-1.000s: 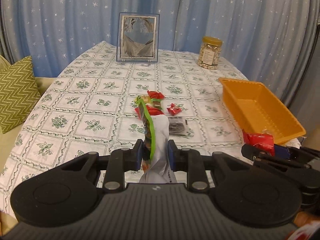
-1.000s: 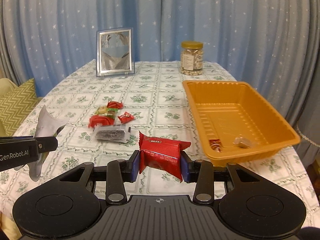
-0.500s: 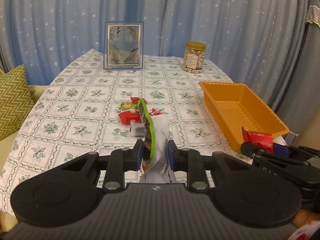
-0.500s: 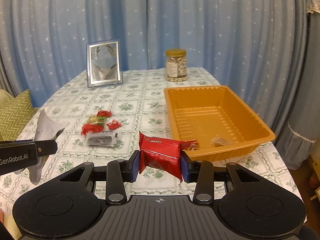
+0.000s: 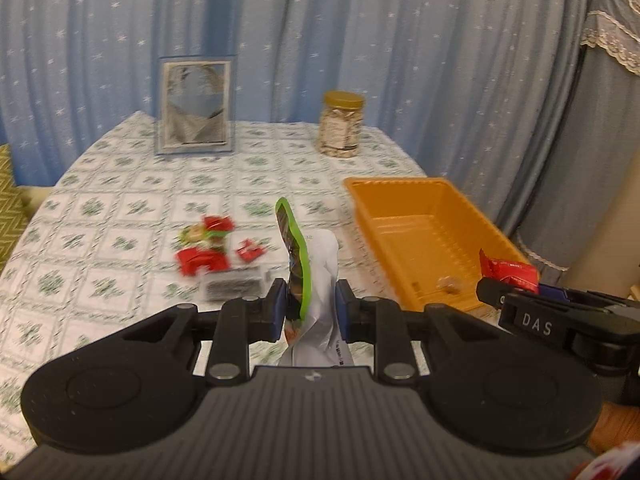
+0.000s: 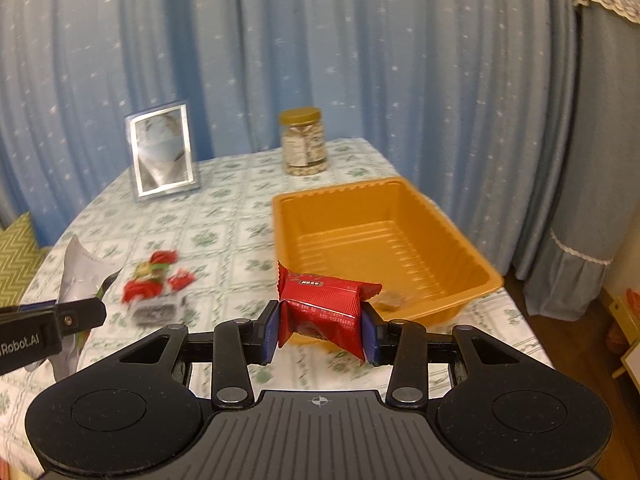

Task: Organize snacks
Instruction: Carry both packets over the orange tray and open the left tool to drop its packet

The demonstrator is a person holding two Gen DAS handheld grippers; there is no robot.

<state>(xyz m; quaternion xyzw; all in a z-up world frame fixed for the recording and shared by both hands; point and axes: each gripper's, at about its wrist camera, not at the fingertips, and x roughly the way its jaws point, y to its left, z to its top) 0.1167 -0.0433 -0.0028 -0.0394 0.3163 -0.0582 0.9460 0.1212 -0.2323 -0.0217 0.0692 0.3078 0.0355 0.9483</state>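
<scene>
My left gripper [image 5: 308,312] is shut on a flat white pouch with a green edge [image 5: 316,296], held upright above the table's near side. My right gripper [image 6: 320,328] is shut on a red snack packet [image 6: 320,308], in front of the orange tray [image 6: 472,256]. The tray [image 5: 404,196] holds small wrapped pieces [image 6: 394,299] near its front wall. A small pile of loose snacks [image 5: 208,248], red wrappers and a dark packet [image 5: 234,286], lies on the tablecloth left of the tray. From the left wrist view the right gripper [image 5: 516,292] appears at the right with the red packet [image 5: 508,272].
A framed picture [image 5: 196,108] and a jar with a gold lid [image 5: 340,124] stand at the table's far side before blue star curtains. A green zigzag cushion [image 6: 16,256] lies off the table's left edge. Covered furniture [image 5: 600,140] stands to the right.
Both grippers have pulled back and risen, each keeping its packet, so the table and tray look farther away. The views have swung to the right, showing more of the room's right side.
</scene>
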